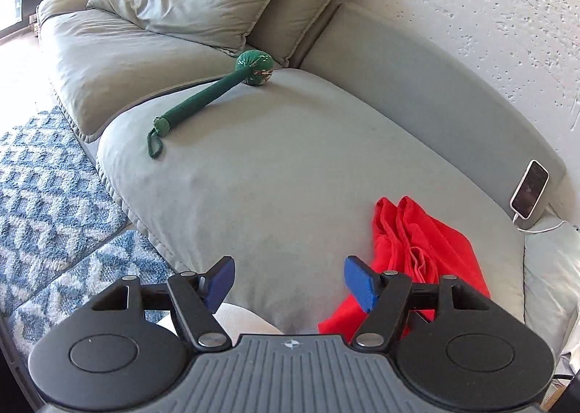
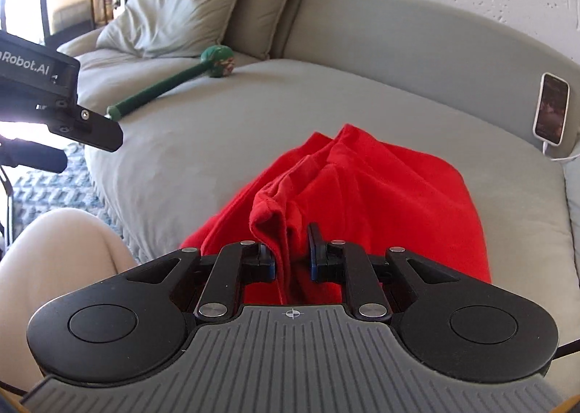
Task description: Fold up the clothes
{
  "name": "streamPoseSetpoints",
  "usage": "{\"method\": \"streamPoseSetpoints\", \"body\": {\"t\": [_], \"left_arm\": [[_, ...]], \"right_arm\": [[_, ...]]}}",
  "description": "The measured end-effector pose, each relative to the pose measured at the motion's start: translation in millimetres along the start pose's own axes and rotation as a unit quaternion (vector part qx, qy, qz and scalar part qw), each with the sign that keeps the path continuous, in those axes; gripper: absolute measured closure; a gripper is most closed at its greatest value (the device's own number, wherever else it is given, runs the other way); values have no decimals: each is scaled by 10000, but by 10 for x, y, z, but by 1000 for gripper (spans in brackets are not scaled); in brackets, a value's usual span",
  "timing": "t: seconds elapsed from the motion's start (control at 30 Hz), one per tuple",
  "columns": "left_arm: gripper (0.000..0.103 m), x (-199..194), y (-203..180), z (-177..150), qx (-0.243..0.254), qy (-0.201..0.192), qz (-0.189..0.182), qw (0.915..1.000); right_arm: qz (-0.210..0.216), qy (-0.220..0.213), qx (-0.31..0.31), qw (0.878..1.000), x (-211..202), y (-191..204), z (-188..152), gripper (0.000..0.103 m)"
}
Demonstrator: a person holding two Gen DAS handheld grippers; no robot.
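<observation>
Red shirt (image 2: 348, 195): crumpled on grey sofa (image 1: 272, 177), at 4 o'clock in the left view.
Left tongs (image 1: 288, 284): spread apart, holding nothing.
Right tongs (image 2: 291, 261): narrowly parted around a shirt fold.
Green toy (image 1: 217, 87): 11 o'clock.

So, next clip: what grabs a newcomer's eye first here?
The crumpled bright red garment on the grey sofa cushion, with the right gripper nearly closed around a fold of it. The left gripper is open and empty beside it. Farther back lies a long green fabric mallet-shaped toy.
</observation>
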State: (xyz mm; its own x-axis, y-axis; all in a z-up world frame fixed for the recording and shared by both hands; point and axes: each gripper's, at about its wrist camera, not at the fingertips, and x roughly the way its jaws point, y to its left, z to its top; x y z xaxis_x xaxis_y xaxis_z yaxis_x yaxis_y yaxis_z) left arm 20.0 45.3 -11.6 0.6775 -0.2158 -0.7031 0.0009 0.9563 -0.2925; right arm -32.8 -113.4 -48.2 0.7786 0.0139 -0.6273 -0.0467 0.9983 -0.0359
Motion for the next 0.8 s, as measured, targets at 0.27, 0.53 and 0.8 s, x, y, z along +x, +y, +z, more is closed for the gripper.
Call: {"method": "streamPoseSetpoints", "body": {"t": [0.27, 0.53, 0.8], "left_arm": [[38, 86, -29, 13, 14, 67, -92, 9999], [38, 60, -31, 2, 8, 31, -9, 10000], [38, 65, -42, -16, -2, 63, 57, 10000]], "right_arm": [[127, -598, 1158, 9914, -292, -383, 164, 87], [339, -521, 873, 9942, -255, -199, 206, 87], [633, -270, 577, 9960, -208, -175, 126, 80]]}}
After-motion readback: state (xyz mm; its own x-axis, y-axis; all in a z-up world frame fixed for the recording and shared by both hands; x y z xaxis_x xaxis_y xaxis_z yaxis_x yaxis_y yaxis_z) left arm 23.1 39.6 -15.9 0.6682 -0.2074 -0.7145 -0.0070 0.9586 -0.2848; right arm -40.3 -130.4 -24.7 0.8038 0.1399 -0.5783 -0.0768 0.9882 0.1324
